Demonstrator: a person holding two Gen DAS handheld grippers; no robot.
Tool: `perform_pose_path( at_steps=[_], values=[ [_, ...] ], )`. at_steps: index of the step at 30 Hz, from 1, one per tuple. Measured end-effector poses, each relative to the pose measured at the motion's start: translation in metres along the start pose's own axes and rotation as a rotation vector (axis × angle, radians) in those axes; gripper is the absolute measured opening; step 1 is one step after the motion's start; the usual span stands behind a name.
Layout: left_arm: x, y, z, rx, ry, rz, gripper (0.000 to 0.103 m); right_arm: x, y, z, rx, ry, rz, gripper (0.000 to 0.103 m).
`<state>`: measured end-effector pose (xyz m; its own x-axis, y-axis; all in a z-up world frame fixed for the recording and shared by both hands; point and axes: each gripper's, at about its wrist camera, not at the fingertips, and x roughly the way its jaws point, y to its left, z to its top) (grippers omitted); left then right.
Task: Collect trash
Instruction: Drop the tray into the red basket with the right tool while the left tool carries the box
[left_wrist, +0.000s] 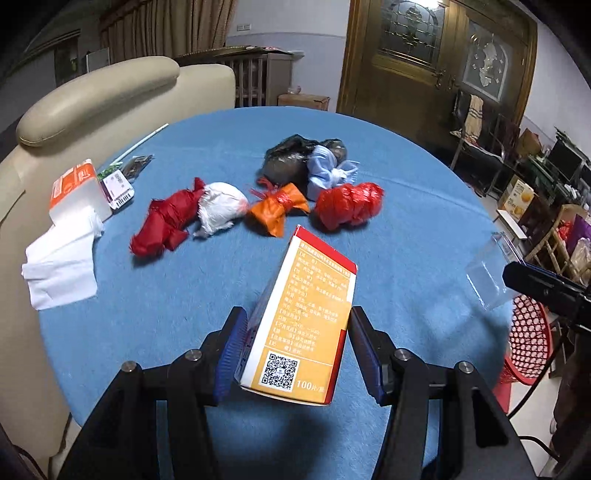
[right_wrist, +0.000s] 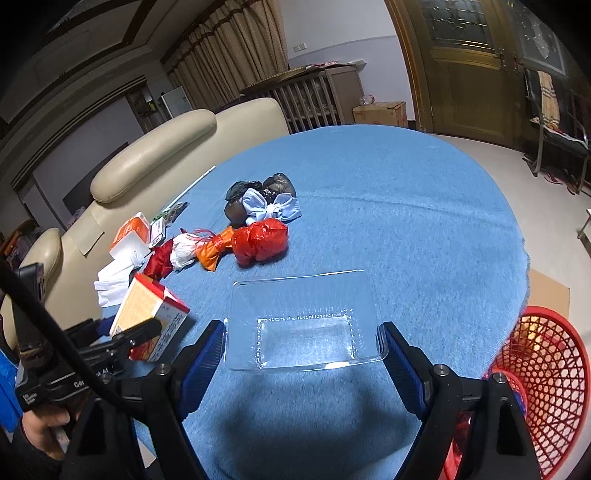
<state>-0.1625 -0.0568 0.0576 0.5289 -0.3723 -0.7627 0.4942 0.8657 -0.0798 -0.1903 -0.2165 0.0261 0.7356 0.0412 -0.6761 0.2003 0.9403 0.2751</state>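
A: While the left tongs clench the orange-and-red medicine box, lifted off the blue tabletop near its front edge, is the grip sound?

B: I judge it marginal. The box sits tilted between the blue pads, held near its lower end, so it could pivot or slip out on the way to the bin.

A: And the right tongs?

B: They hold the clear plastic tray across its width near the same front edge. Whether the pads truly press on it I cannot tell; the tray is thin and could buckle or pop free if squeezed hard.

A: Where does it all go?

B: Probably the red mesh basket on the floor beyond the tabletop's right edge. A careless swing could miss its rim.

A: What is left?

B: Knotted bags, red, orange, white, pale blue and black, cluster mid-tabletop; a tissue pack lies at the left edge.
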Motion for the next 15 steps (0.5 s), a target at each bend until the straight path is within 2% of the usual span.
perform_pose_path(
  at_steps=[9, 15],
  values=[
    [-0.016, -0.031, 0.000, 0.045, -0.031, -0.063, 0.058, -0.031, -0.017, -0.015, 0.053, -0.035, -0.037, 0.085],
    [-0.023, -0.060, 0.005, 0.098, -0.051, -0.110, 0.058, -0.064, -0.043, -0.029, 0.111, -0.078, -0.085, 0.085]
  ],
)
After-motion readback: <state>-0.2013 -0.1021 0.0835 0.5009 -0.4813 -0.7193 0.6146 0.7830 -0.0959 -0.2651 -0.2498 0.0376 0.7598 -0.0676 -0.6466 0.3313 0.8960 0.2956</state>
